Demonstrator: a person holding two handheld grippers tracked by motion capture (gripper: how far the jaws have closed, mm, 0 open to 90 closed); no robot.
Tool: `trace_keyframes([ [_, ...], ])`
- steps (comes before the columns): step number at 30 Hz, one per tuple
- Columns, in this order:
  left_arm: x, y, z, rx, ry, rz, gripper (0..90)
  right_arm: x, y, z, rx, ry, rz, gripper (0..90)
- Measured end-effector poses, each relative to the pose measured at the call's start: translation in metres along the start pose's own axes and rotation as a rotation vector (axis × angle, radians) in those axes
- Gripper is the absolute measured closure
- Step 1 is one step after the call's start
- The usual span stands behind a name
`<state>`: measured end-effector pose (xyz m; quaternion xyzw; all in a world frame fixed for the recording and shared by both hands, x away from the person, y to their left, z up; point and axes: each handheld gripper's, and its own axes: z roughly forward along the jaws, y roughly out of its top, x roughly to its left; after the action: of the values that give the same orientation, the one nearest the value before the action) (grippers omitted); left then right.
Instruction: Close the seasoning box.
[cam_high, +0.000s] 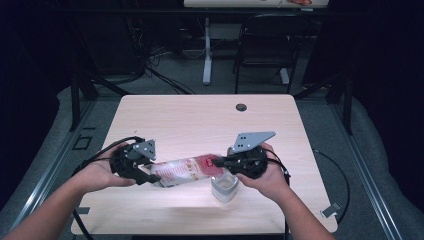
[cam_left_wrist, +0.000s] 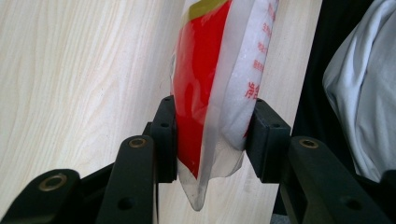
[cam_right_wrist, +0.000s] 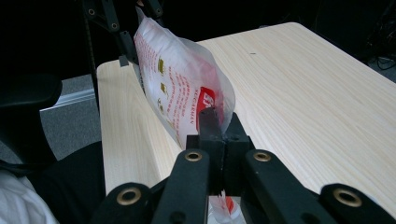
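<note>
- The right gripper (cam_high: 218, 162) has its jaws pinched fully together on the red end of the plastic pouch (cam_high: 182, 171); in the right gripper view the thin edge of the film is caught between the pads, and a scrap of it hangs out below the right gripper (cam_right_wrist: 219, 140).
- The left gripper (cam_high: 146, 175) holds the other end of the pouch (cam_left_wrist: 219, 84): its jaws stand partly apart, and each pad presses into one side of the filled bag, which bulges between them.
- The pouch spans the gap between the two claws, with its long axis running straight from one to the other, lifted off the table (cam_high: 200, 120) rather than lying on it.
- From the right gripper, the pouch (cam_right_wrist: 182, 84) stretches away toward the left gripper, its white printed face turned up.
- Just below and beside the right gripper stands a small clear container (cam_high: 224, 187), on the table and apart from the pouch; it is the nearest thing to the pinched end.
- Judging from this, the next move turns on that pinched end lying above and slightly to the side of the container, so the right hand is the nearer one to bring it over.
- Nothing else lies between pouch and container; the far tabletop holds just a small round cable hole (cam_high: 241, 107).
</note>
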<state>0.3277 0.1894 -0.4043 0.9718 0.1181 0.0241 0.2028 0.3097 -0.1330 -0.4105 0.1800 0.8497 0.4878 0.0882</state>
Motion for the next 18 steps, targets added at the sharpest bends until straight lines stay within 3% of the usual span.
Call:
trace_keyframes([
  [18,0.0020,0.0096,-0.0094,0.001,-0.002,0.018,60.5,-0.0024,-0.0080,-0.0053,-0.024,-0.007,0.020,90.0],
])
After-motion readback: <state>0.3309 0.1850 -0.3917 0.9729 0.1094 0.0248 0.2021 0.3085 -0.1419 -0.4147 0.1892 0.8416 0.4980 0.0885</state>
